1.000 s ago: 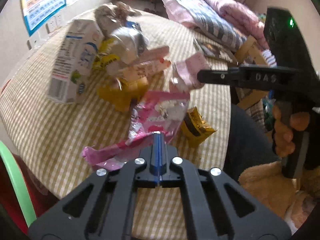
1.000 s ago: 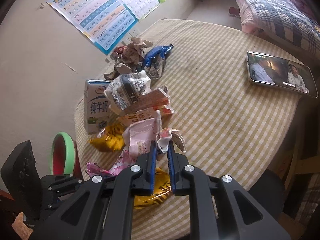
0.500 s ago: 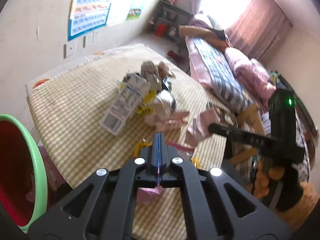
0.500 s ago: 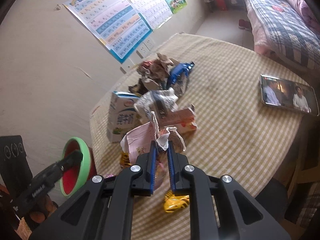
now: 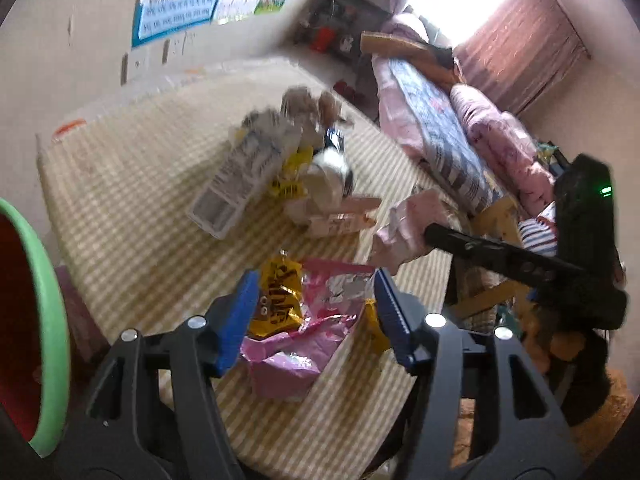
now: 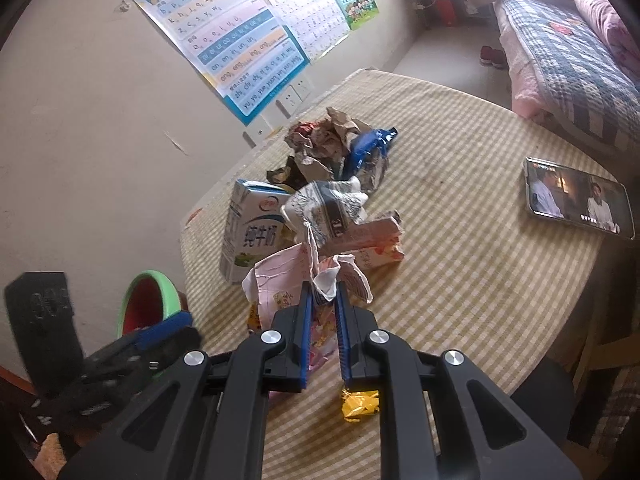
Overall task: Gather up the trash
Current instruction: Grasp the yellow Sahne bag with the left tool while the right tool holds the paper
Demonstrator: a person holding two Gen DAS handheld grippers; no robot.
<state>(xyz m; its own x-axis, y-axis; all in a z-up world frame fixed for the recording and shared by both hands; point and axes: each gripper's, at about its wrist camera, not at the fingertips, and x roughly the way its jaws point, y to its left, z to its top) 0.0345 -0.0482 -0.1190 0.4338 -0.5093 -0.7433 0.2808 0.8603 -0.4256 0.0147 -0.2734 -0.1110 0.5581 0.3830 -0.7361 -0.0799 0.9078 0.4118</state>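
My left gripper [image 5: 314,316] is open above the table's near edge. Between its blue pads lie a pink foil wrapper [image 5: 304,344] and a yellow snack wrapper [image 5: 280,300]. My right gripper [image 6: 322,312] is shut on a crumpled pink-and-white paper wrapper [image 6: 280,280] and holds it above the table; it shows in the left wrist view [image 5: 408,220] at the right. A milk carton [image 6: 252,232], a pink carton [image 6: 368,240] and more crumpled wrappers [image 6: 336,140] lie in a heap mid-table. A green-rimmed red bin [image 5: 36,320] stands left of the table, also seen in the right wrist view [image 6: 148,304].
A phone [image 6: 576,196] with a lit screen lies at the table's right side. A small yellow wrapper [image 6: 360,404] lies near the table's front edge. A bed with pink bedding [image 5: 460,132] stands beyond the table. Posters hang on the wall [image 6: 236,40].
My left gripper opened and the pink foil wrapper it held now lies on the table near the edge. My right gripper stayed shut on the paper wrapper.
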